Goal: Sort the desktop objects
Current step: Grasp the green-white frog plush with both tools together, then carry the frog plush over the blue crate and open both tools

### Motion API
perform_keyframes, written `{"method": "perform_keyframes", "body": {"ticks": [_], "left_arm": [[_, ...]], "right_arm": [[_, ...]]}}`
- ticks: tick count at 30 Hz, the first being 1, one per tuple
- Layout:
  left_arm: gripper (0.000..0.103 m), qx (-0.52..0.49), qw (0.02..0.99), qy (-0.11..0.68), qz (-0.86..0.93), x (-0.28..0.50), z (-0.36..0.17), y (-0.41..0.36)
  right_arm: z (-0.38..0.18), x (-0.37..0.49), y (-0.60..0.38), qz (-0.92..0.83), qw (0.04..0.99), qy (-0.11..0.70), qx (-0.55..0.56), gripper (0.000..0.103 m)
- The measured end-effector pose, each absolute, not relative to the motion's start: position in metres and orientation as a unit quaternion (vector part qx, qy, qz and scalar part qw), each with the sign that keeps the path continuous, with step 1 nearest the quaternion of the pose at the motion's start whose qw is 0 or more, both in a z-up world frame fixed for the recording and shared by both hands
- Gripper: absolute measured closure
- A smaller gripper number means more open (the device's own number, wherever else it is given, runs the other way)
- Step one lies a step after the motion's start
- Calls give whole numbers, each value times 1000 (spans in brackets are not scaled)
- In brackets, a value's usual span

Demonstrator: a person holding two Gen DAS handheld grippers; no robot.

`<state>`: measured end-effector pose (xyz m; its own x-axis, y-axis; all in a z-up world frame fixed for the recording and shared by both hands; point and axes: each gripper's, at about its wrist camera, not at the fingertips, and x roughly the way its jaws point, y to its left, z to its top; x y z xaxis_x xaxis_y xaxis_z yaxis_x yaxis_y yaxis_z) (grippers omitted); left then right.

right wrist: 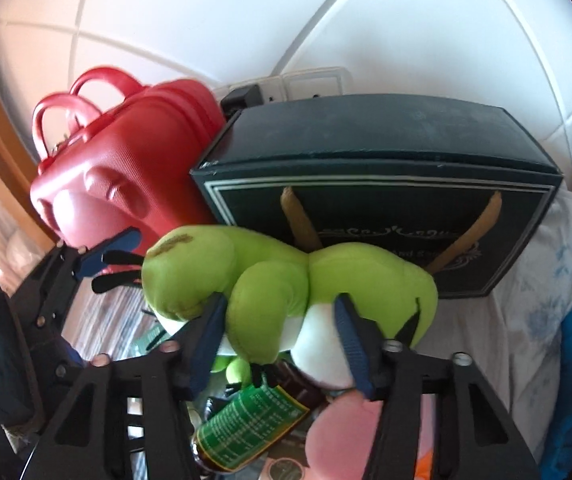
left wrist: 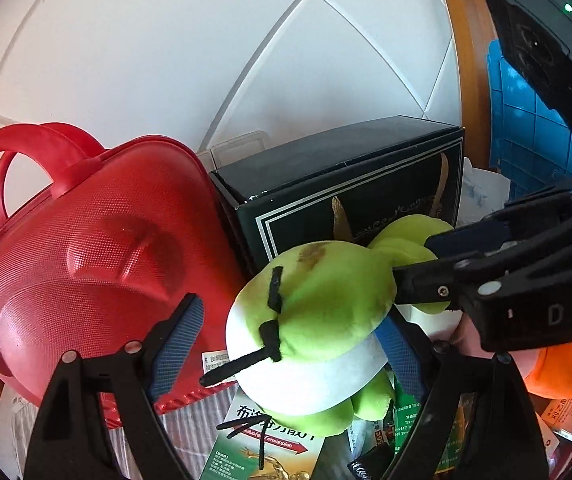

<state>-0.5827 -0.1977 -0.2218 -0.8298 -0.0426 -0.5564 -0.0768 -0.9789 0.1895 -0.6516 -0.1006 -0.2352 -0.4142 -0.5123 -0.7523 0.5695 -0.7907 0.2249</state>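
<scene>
Right claw point(right wrist: 278, 344) is clamped on the green plush point(right wrist: 270, 292) – it sits atop the clutter before the dark box point(right wrist: 378, 184). Left claw point(left wrist: 290, 352) gapes around its head – sorting barely begun, pile remains.

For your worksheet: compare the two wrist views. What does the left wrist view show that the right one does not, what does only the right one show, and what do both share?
Only the left wrist view: an orange toy and the left gripper's open jaws either side of the green plush's head. Only the right wrist view: a brown bottle and the right gripper's blue pads against the plush's body. Both share: the green plush, red case, dark box and white tiled wall.
</scene>
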Motion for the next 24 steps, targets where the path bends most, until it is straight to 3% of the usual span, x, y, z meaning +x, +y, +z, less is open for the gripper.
{"method": "perform_keyframes", "body": {"ticks": [1, 2, 5, 12, 24], "left_arm": [[17, -293, 13, 95, 951, -584, -222, -200], [18, -296, 17, 85, 951, -586, -223, -204], [37, -306, 42, 67, 949, -592, -227, -205], [57, -301, 57, 54, 950, -591, -223, -204], [60, -259, 72, 88, 959, -553, -172, -185]], "right_arm": [[-239, -653, -105, -833, 329, 34, 443, 78], [-243, -654, -110, -825, 335, 40, 453, 79], [-251, -660, -116, -818, 342, 39, 460, 81], [-248, -667, -104, -823, 346, 3, 450, 84], [-202, -634, -80, -850, 349, -3, 394, 84]]}}
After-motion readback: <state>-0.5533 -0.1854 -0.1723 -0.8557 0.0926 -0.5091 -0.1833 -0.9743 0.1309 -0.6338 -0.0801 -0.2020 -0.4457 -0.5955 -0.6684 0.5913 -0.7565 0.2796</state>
